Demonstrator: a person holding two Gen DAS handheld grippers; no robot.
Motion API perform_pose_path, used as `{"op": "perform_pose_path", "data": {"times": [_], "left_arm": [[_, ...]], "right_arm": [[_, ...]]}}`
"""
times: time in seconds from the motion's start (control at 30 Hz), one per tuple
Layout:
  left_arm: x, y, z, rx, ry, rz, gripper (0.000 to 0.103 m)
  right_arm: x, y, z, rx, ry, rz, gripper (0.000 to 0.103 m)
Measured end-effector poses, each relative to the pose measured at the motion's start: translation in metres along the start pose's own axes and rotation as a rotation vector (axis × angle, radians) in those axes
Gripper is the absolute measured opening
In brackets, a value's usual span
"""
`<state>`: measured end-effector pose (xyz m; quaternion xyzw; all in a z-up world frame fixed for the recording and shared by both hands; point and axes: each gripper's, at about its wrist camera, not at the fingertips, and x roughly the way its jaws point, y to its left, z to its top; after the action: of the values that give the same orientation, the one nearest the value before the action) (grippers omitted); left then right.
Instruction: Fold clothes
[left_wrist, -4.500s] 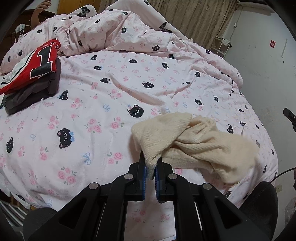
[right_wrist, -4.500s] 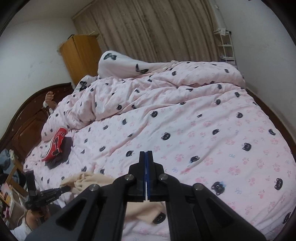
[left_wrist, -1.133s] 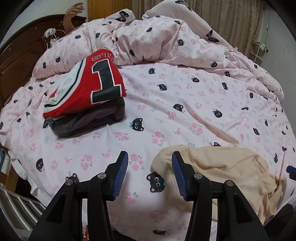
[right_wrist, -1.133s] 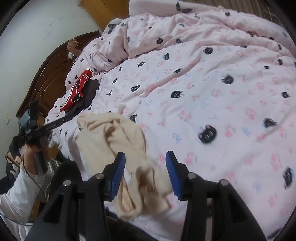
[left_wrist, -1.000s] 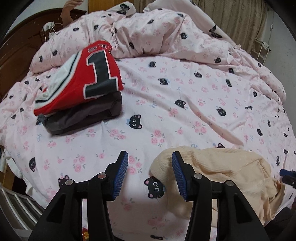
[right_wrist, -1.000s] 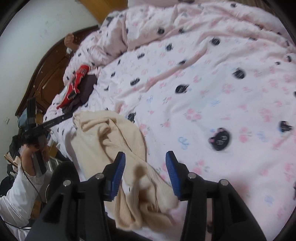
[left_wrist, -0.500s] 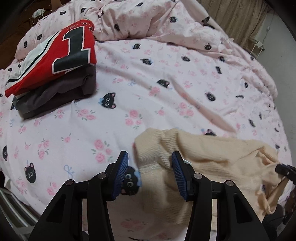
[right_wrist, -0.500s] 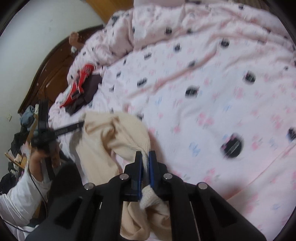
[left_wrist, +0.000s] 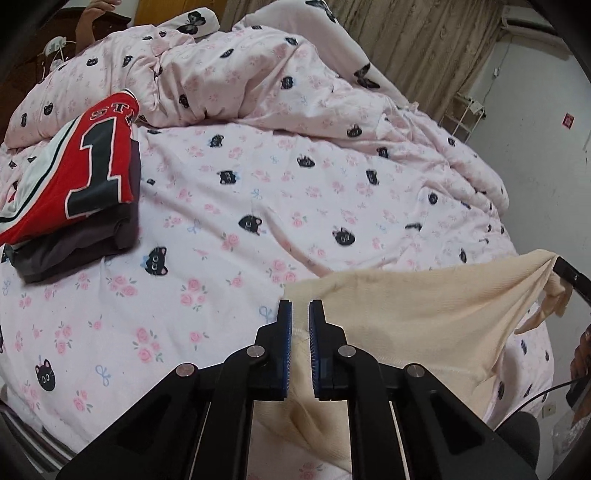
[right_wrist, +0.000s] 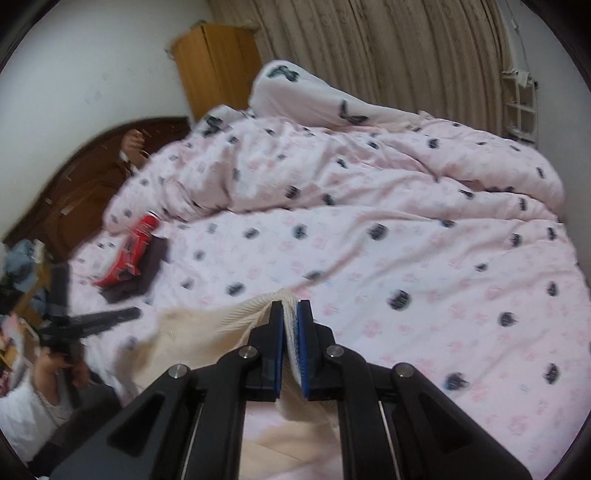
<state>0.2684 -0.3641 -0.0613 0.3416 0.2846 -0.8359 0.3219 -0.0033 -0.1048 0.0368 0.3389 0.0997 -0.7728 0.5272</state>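
Note:
A cream ribbed knit garment (left_wrist: 424, 317) hangs stretched over the near edge of the bed. My left gripper (left_wrist: 298, 314) is shut on its left corner. My right gripper (right_wrist: 290, 314) is shut on the other corner, and the garment (right_wrist: 207, 332) sags between the two. The right gripper's tip shows at the right edge of the left wrist view (left_wrist: 570, 277), holding the cloth up. The left gripper shows blurred at the left of the right wrist view (right_wrist: 92, 321).
A folded red jersey with a black "1" (left_wrist: 74, 173) lies on a folded dark garment (left_wrist: 85, 240) at the left of the bed. A bunched pink cat-print duvet (left_wrist: 258, 74) fills the far side. Curtains and a wooden cabinet (right_wrist: 218, 62) stand behind.
Both grippers have closed on the cream garment, the right first, then the left. They have lifted it and pulled it taut between them.

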Motion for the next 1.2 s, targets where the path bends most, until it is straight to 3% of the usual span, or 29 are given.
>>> {"op": "perform_pose_path", "data": {"times": [0.17,0.2,0.23,0.27,0.3,0.37,0.7,0.97,1.13,1.2], "left_arm": [[0.011,0.004,-0.018,-0.017,0.05,0.013,0.011],[0.011,0.006,-0.022,-0.02,0.055,0.013,0.013],[0.011,0.008,-0.026,-0.022,0.058,0.02,0.022],[0.011,0.009,-0.03,-0.023,0.061,0.028,0.033],[0.01,0.012,-0.033,-0.026,0.055,0.036,0.037],[0.009,0.017,-0.036,-0.036,0.047,0.037,0.042],[0.026,0.015,0.014,-0.096,0.04,-0.108,0.043],[0.065,-0.007,0.025,-0.119,0.213,-0.206,0.043],[0.068,-0.005,0.023,-0.179,0.225,-0.255,0.042],[0.069,-0.002,0.024,-0.219,0.224,-0.28,0.037]], "right_arm": [[0.029,-0.025,-0.036,0.051,0.123,-0.09,0.012],[0.031,-0.03,-0.044,0.064,0.135,-0.098,0.016],[0.033,-0.035,-0.053,0.08,0.143,-0.106,0.019],[0.032,-0.041,-0.06,0.092,0.144,-0.114,0.028],[0.031,-0.046,-0.067,0.105,0.145,-0.124,0.043],[0.029,-0.056,-0.077,0.14,0.143,-0.128,0.056],[0.036,-0.076,-0.098,0.244,0.195,-0.1,0.056],[0.034,-0.096,-0.11,0.348,0.203,-0.078,0.055],[0.029,-0.109,-0.113,0.407,0.192,-0.068,0.055],[0.028,-0.114,-0.113,0.425,0.193,-0.064,0.055]]}}
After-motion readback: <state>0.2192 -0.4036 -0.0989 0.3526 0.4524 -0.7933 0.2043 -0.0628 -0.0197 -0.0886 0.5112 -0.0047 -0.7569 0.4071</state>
